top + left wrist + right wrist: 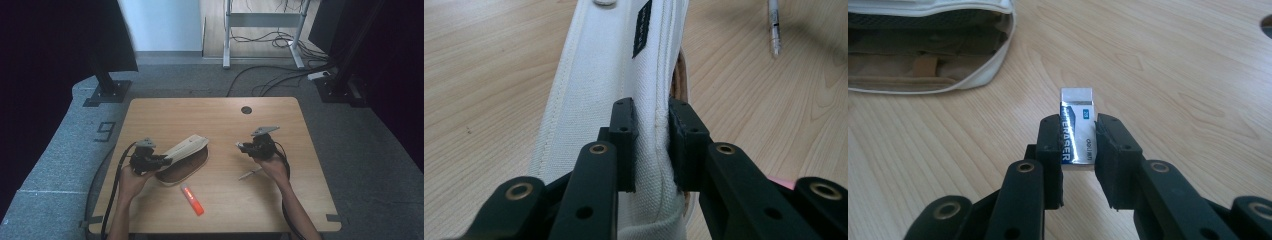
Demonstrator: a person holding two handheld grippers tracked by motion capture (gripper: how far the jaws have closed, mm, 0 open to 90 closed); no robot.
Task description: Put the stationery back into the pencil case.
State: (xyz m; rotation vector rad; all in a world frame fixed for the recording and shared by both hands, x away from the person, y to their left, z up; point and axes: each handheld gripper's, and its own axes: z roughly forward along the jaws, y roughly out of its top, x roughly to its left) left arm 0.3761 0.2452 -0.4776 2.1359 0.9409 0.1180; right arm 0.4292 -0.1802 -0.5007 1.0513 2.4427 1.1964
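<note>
**Eraser could miss the pouch mouth**

Nearest, the right gripper [1076,145] is clamped on a small white block eraser in a blue-and-silver sleeve [1077,127], right of the cream canvas pencil pouch [184,157]. The narrow pinch might let it slip. The left gripper [651,145] is pinched on the pouch rim; losing that closes the opening. Bare wooden tabletop [220,117] lies between and beyond the pouch.

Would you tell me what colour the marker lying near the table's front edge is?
The marker is orange-red, best seen in the high view.
</note>
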